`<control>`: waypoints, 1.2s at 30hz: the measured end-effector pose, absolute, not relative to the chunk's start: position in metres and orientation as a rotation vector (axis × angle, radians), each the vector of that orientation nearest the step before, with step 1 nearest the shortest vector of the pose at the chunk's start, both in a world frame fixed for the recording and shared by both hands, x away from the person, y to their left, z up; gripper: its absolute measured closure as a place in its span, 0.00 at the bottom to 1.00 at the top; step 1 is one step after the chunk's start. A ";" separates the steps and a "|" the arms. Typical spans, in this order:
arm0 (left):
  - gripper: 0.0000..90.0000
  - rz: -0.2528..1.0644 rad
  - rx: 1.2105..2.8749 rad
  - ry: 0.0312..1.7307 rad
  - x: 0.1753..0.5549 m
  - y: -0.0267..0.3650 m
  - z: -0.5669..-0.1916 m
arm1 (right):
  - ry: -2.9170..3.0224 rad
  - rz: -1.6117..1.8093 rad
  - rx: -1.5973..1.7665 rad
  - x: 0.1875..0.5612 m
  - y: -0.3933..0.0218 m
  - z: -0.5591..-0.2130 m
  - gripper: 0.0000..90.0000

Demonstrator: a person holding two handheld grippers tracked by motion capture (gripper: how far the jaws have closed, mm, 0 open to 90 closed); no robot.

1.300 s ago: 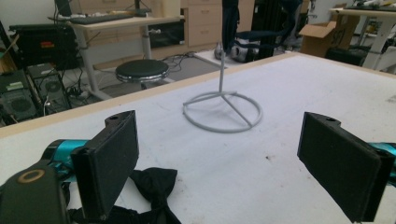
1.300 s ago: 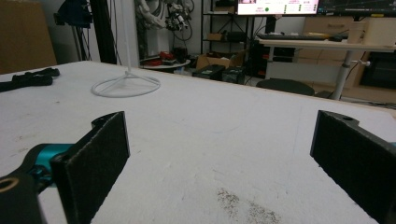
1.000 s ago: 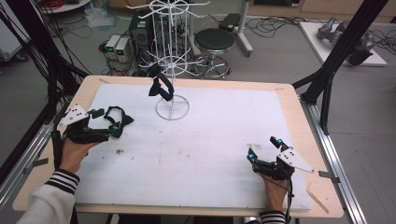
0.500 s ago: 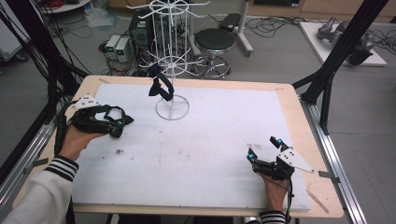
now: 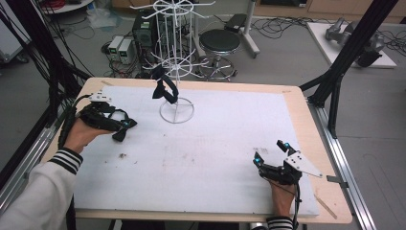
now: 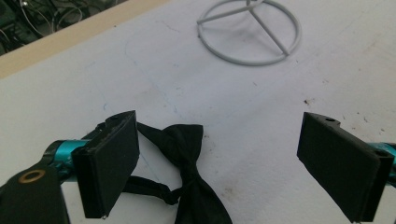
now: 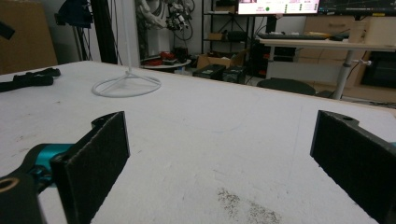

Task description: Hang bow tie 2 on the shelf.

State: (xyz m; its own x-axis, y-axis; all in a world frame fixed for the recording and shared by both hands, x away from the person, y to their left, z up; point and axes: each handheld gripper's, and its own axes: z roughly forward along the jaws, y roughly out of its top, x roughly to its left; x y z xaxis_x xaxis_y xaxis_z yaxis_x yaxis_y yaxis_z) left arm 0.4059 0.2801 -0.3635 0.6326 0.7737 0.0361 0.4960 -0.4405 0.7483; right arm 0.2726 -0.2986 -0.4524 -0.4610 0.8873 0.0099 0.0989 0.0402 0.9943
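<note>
Since 1 second ago, our left gripper (image 5: 119, 128) has swung right, over the bow tie (image 6: 187, 163) at the frame's left, jaws wide and holding nothing. We judge a pickup near. The right gripper (image 5: 270, 155) stays wide at lower right.

A bow tie (image 6: 187, 172) lies on the mat (image 5: 215, 143) at its left, the wire stand (image 5: 176, 110) behind it, another bow tie (image 5: 163, 90) hanging on that stand.
</note>
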 end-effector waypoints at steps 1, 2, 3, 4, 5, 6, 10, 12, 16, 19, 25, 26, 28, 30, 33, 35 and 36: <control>0.15 0.491 2.145 0.986 0.407 0.280 -0.364 | 1.647 1.490 1.011 0.273 -0.299 -0.452 0.04; 0.15 0.487 2.157 0.990 0.408 0.279 -0.364 | 1.647 1.491 1.012 0.273 -0.299 -0.452 0.04; 0.15 0.485 2.167 0.991 0.410 0.279 -0.364 | 1.647 1.490 1.012 0.273 -0.299 -0.452 0.04; 0.15 0.482 2.176 0.996 0.411 0.278 -0.365 | 1.648 1.490 1.011 0.273 -0.299 -0.452 0.04; 0.15 0.479 2.187 1.003 0.413 0.278 -0.366 | 1.647 1.490 1.011 0.273 -0.299 -0.452 0.04; 0.15 0.471 2.206 1.011 0.414 0.277 -0.367 | 1.647 1.490 1.011 0.273 -0.299 -0.452 0.04; 0.17 0.443 2.245 1.030 0.420 0.276 -0.371 | 1.647 1.491 1.012 0.273 -0.299 -0.452 0.04; 0.19 0.435 2.258 1.030 0.423 0.275 -0.372 | 1.647 1.490 1.011 0.273 -0.299 -0.452 0.04; 0.20 0.416 2.283 1.043 0.427 0.273 -0.375 | 1.647 1.491 1.012 0.273 -0.299 -0.452 0.04; 0.21 0.386 2.295 1.060 0.431 0.273 -0.378 | 1.647 1.491 1.011 0.273 -0.299 -0.452 0.04; 0.25 0.348 2.346 1.107 0.439 0.272 -0.386 | 1.647 1.492 1.011 0.273 -0.299 -0.452 0.04; 0.26 0.342 2.350 1.117 0.440 0.271 -0.387 | 1.647 1.491 1.010 0.273 -0.299 -0.452 0.04; 0.27 0.342 2.370 1.121 0.442 0.271 -0.390 | 1.647 1.492 1.011 0.273 -0.299 -0.452 0.04; 0.29 0.338 2.391 1.135 0.443 0.270 -0.393 | 1.647 1.494 1.010 0.273 -0.299 -0.452 0.04; 0.31 0.330 2.409 1.163 0.446 0.270 -0.398 | 1.648 1.493 1.010 0.273 -0.299 -0.452 0.04; 0.33 0.318 2.406 1.171 0.447 0.269 -0.399 | 1.647 1.491 1.009 0.273 -0.299 -0.452 0.04; 0.34 0.317 2.408 1.170 0.448 0.269 -0.400 | 1.647 1.492 1.010 0.273 -0.299 -0.452 0.04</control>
State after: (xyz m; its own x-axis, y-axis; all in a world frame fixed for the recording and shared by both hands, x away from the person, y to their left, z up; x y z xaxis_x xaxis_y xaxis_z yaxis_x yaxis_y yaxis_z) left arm 0.4477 0.2686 -0.4000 0.6153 0.7882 0.0132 0.6868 -0.5442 0.4818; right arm 0.2726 -0.2989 -0.4524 -0.4622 0.8867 0.0110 0.0982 0.0389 0.9944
